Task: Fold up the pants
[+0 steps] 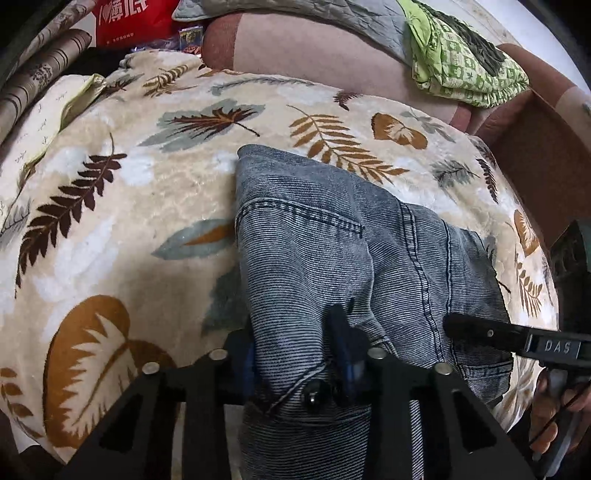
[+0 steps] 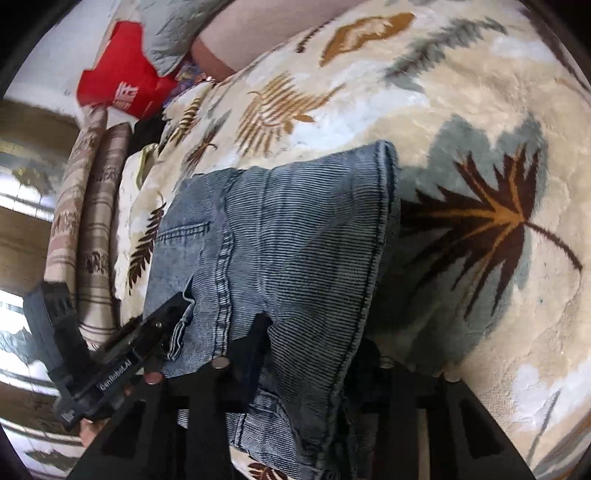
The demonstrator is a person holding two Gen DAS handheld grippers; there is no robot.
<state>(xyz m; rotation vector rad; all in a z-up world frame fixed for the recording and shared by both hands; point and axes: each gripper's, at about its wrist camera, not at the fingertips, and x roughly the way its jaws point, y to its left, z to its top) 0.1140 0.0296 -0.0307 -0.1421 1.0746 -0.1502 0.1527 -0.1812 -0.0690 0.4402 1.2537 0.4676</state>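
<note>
Grey-blue denim pants [image 1: 332, 236] lie folded on a leaf-patterned blanket [image 1: 110, 206]. My left gripper [image 1: 295, 350] is shut on the pants' waistband near its metal button [image 1: 313, 400], at the near edge. My right gripper [image 2: 306, 354] is shut on another part of the pants [image 2: 288, 236]; cloth drapes over its right finger. The right gripper's finger [image 1: 480, 332] also shows at the right of the left wrist view, on the denim. The left gripper [image 2: 155, 325] shows at the lower left of the right wrist view.
The blanket [image 2: 461, 110] covers a bed. A green patterned cloth [image 1: 458, 55], a grey quilt [image 1: 332, 22] and a pink cushion [image 1: 314, 55] lie at the back. A red bag [image 1: 129, 18] and striped rolls [image 1: 40, 74] stand at the far left.
</note>
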